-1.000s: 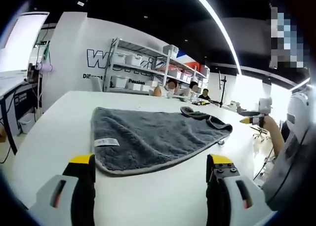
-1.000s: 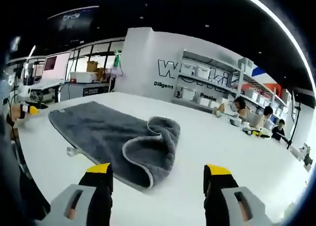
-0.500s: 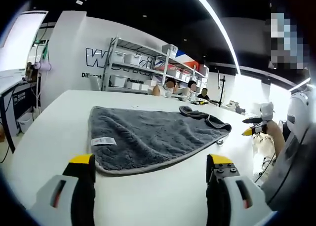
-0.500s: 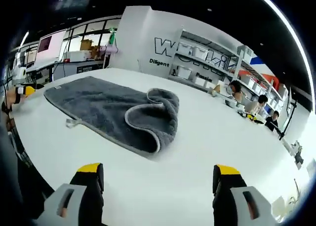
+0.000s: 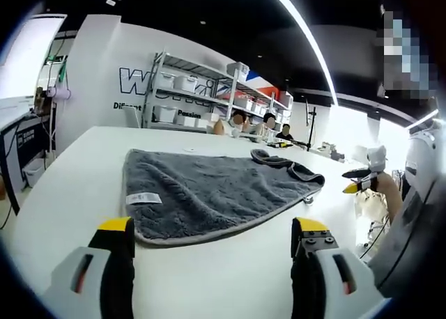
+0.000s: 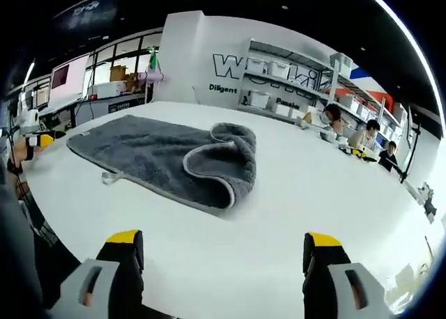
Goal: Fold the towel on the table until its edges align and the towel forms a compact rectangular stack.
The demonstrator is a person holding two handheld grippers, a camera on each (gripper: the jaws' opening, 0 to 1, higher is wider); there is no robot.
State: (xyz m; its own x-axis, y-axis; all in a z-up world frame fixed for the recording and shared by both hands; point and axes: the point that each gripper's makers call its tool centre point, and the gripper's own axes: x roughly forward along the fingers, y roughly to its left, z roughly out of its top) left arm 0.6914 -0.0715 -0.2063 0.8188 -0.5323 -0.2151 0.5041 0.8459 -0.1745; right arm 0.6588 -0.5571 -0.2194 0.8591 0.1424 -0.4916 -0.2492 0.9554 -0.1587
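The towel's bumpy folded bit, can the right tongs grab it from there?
Probably yes. The right tongs are open and hang over bare table, short of the towel. Its folded-over end faces them with nothing between.

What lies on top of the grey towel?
A white label lies near one corner of the towel, and one end is folded back over it. What that fold covers is hidden.

Grey-and-black handheld tongs with yellow tips

Left tongs point(image 5: 212, 246) and right tongs point(image 6: 223, 253) each show two black jaws capped yellow, on pale grey bodies bearing small orange slots.
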